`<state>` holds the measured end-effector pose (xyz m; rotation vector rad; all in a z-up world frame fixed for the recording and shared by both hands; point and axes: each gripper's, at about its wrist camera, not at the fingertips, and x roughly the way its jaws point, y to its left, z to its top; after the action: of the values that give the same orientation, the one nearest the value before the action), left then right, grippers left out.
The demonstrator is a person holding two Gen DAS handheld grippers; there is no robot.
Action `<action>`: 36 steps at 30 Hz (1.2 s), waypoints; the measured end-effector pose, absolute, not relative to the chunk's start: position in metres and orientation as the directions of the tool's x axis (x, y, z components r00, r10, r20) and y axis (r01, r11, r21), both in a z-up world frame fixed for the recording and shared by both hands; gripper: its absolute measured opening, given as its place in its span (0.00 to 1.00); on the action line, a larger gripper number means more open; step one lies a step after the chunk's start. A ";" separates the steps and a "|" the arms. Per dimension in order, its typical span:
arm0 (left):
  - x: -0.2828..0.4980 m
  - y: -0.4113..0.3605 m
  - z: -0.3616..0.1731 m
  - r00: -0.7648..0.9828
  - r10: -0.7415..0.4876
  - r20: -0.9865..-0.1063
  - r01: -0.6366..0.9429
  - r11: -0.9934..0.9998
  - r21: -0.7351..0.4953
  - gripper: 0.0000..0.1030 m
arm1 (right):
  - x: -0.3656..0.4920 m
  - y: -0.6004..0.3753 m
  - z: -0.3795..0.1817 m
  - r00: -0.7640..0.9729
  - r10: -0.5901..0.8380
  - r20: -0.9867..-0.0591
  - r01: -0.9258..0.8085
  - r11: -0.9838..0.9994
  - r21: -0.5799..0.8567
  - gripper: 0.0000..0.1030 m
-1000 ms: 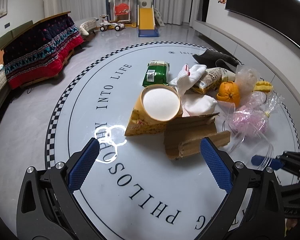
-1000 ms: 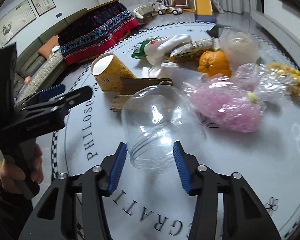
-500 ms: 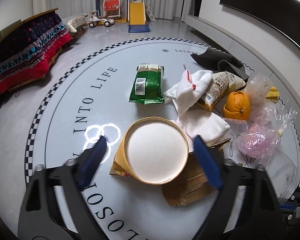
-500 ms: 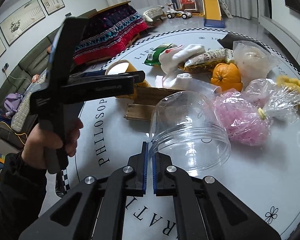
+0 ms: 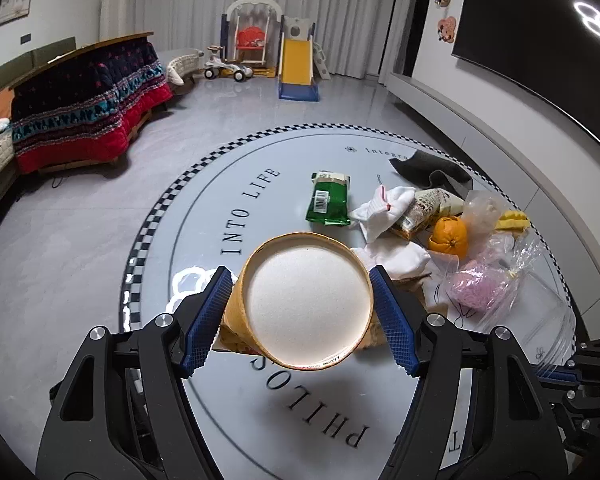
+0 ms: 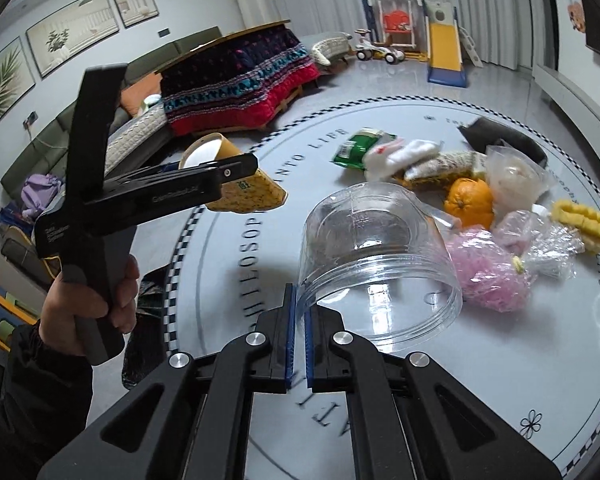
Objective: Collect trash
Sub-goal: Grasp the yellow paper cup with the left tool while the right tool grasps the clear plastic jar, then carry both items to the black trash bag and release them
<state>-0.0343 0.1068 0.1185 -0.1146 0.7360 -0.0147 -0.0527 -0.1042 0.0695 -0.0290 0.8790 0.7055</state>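
Observation:
My left gripper point(image 5: 302, 312) is shut on a yellow paper cup point(image 5: 306, 300) and holds it above the round white table point(image 5: 220, 208), its white inside facing the camera. The cup also shows in the right wrist view point(image 6: 244, 192), lifted in the left gripper point(image 6: 236, 172). My right gripper point(image 6: 298, 336) is shut on the rim of a clear plastic tub point(image 6: 376, 248), tilted above the table. Trash lies behind: a green packet point(image 5: 327, 204), white socks point(image 5: 384, 208), an orange peel point(image 5: 450, 236), a pink plastic bag point(image 5: 484, 288).
A snack wrapper point(image 5: 424, 208), a clear bag point(image 6: 512, 172), a yellow piece point(image 6: 580, 220) and a dark cloth point(image 5: 428, 164) lie at the table's far right. A quilted low table point(image 5: 88, 100), a sofa and a toy slide point(image 5: 298, 64) stand on the floor beyond.
My left gripper moved forward, closed on the yellow cup and lifted it off the table. My right gripper closed on the clear tub's rim and raised it.

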 end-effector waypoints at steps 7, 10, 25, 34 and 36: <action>-0.104 0.154 0.123 0.744 0.047 -0.667 -0.143 0.986 -0.090 0.67 | -0.085 -0.049 0.075 0.314 0.616 -0.722 -0.675 0.680 0.287 0.05; -0.132 0.176 0.118 0.727 0.103 -0.679 -0.206 0.976 -0.073 0.67 | -0.100 -0.018 0.072 0.218 0.638 -0.738 -0.716 0.619 0.323 0.05; -0.224 0.290 0.068 0.592 0.271 -0.759 -0.506 0.858 -0.089 0.89 | -0.186 0.163 0.038 -0.132 0.513 -0.848 -0.849 0.383 0.364 0.10; -0.238 0.310 0.063 0.571 0.324 -0.754 -0.592 0.799 -0.104 0.94 | -0.201 0.190 0.027 -0.117 0.490 -0.864 -0.844 0.410 0.347 0.50; -0.235 0.307 0.063 0.574 0.316 -0.755 -0.583 0.805 -0.107 0.94 | -0.187 0.181 0.025 -0.120 0.493 -0.861 -0.837 0.416 0.355 0.50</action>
<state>-0.2351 0.3067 0.0632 -0.3663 0.7994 0.5403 -0.1871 0.1809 0.0254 -0.3610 1.2338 1.1762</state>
